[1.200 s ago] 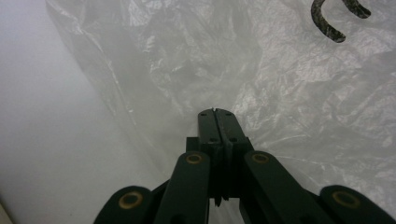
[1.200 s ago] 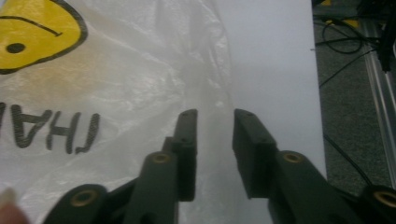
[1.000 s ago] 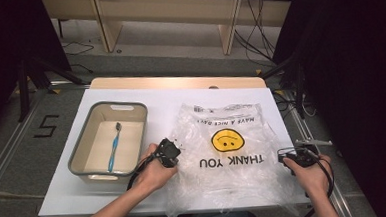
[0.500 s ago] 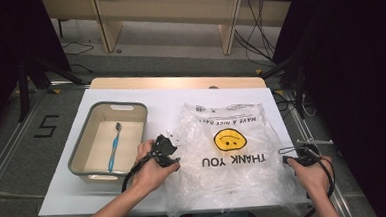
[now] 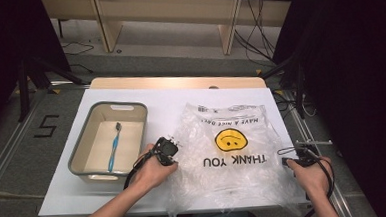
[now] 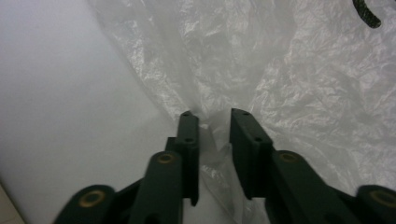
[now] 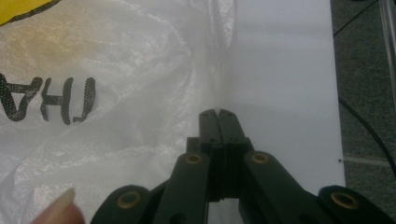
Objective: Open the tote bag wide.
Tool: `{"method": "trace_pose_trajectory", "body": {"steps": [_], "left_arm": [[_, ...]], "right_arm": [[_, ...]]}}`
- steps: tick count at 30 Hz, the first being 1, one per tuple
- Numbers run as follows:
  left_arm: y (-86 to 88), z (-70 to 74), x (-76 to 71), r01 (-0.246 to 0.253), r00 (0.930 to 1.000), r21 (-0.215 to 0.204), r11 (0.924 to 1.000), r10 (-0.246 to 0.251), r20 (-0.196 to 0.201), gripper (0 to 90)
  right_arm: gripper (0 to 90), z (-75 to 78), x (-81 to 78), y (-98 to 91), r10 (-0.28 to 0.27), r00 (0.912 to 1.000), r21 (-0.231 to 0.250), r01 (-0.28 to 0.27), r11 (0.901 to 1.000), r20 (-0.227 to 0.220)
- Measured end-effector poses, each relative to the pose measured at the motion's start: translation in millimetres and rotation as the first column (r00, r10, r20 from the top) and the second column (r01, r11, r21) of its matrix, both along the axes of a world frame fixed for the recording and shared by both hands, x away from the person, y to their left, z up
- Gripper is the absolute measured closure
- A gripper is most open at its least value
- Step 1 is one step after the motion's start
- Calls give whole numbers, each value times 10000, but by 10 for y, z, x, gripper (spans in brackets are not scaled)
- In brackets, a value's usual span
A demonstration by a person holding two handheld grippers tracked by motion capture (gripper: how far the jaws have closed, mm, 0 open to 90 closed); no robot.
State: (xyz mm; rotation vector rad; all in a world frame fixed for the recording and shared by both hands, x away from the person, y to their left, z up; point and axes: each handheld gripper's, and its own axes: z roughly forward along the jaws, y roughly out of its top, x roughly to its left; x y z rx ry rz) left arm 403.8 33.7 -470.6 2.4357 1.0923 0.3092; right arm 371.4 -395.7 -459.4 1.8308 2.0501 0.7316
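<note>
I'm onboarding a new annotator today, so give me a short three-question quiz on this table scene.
1. True or false: the blue toothbrush lies inside the grey bin.
2. Which word is printed on the plastic bag below the yellow smiley, as seen in the high view? A) WELCOME B) THANK YOU C) SALE
3. The right gripper sits at the bag's edge; how do its jaws stand?

Key
1. True.
2. B.
3. Pressed together, at the bag's right edge; whether film is pinched between them cannot be told. The left gripper has a gap between its jaws with bag film bunched in it.
</note>
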Motion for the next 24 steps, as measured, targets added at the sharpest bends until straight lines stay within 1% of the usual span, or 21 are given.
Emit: {"method": "trace_pose_trajectory", "body": {"steps": [2, 3, 4, 6, 7, 8, 10, 12, 13, 15, 17, 18, 21, 24], "left_arm": [[-24, 1, 15, 9, 9999, 185, 9998, -12, 166, 885], [-39, 4, 25, -17, 9999, 226, 9997, 13, 142, 894], [-51, 11, 38, -74, 9998, 271, 9996, 69, 192, 895], [-61, 40, 85, -116, 9988, 451, 9989, 95, 472, 895], [-61, 60, 117, -157, 9984, 475, 9987, 131, 549, 895], [-60, 80, 152, -206, 9975, 478, 9986, 173, 684, 896], [-60, 125, 224, -341, 9949, 520, 9981, 290, 969, 895], [-61, 174, 300, -448, 9924, 577, 9973, 378, 1172, 895], [-63, 198, 337, -479, 9908, 681, 9965, 387, 1296, 895], [-77, 235, 402, -641, 9873, 763, 9950, 520, 1504, 895], [-96, 259, 459, -741, 9836, 769, 9943, 601, 1702, 895], [-99, 264, 489, -743, 9826, 865, 9935, 581, 1765, 895], [-93, 243, 584, -956, 9795, 1001, 9904, 756, 1870, 894], [-57, 204, 677, -1136, 9764, 1188, 9864, 888, 1967, 893]], "right_arm": [[900, -1, -1, 12, 29, 10000, 106, -28, 9999, -47], [900, -6, -1, 17, 80, 10000, 88, -79, 9999, -18], [900, -4, -2, 26, 58, 10000, 142, -57, 9999, -34], [900, 1, -5, 39, 84, 10000, 263, -83, 9996, -37], [900, 5, -8, 42, 132, 9999, 267, -130, 9996, -67], [900, 3, -11, 43, 187, 9998, 263, -187, 9995, 3], [900, 9, -19, 55, 180, 9998, 351, -180, 9992, 14], [900, 13, -28, 66, 219, 9997, 490, -221, 9986, 51], [900, 16, -32, 73, 274, 9996, 528, -277, 9982, 52], [900, 21, -33, 93, 336, 9994, 670, -340, 9972, 81], [900, 28, -34, 121, 373, 9992, 781, -381, 9962, 113], [900, 31, -34, 132, 462, 9989, 773, -470, 9959, 119], [900, 28, -34, 170, 592, 9981, 791, -603, 9950, 153], [900, 33, -42, 180, 701, 9975, 886, -704, 9936, 55]]}}
